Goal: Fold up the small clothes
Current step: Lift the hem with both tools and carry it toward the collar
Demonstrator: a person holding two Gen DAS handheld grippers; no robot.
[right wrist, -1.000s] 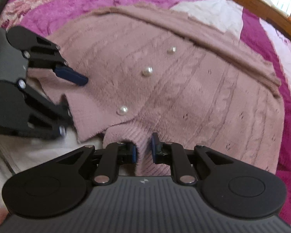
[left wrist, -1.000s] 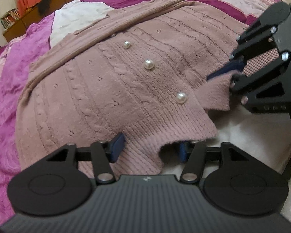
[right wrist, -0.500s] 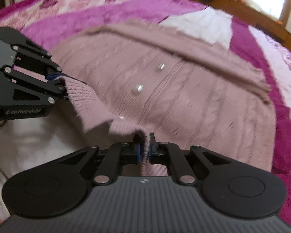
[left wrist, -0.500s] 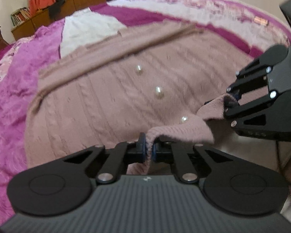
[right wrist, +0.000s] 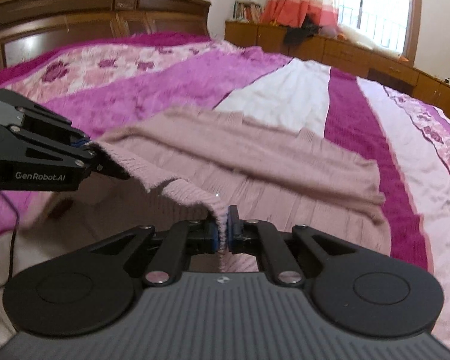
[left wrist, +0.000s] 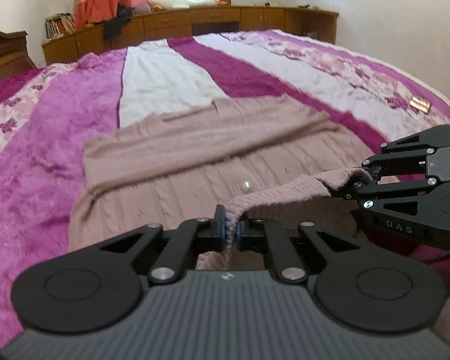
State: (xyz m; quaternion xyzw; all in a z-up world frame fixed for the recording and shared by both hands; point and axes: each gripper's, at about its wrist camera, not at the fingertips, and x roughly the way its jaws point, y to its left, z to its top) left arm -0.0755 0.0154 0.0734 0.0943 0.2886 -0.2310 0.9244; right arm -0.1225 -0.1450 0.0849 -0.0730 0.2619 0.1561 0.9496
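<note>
A dusty-pink knitted cardigan [left wrist: 195, 156] with pearl buttons [left wrist: 245, 185] lies on the bed, sleeves folded across it. My left gripper [left wrist: 230, 229] is shut on its ribbed bottom hem. My right gripper [right wrist: 222, 230] is shut on the same hem further along; it also shows at the right of the left wrist view [left wrist: 367, 177]. The hem is lifted off the bed and stretched between the two grippers. The left gripper shows at the left of the right wrist view [right wrist: 90, 153]. The cardigan [right wrist: 270, 162] slopes down to the bed beyond.
The bed has a magenta, pink and white striped cover [left wrist: 60, 114]. A wooden headboard [right wrist: 99, 21] stands at one end. Low wooden cabinets [left wrist: 210, 24] run under the window. A small shiny object [left wrist: 419, 105] lies on the cover at the right.
Both grippers closed on the bottom hem and raised it. The hem has come up off the bed and the views now look out level across the room.
</note>
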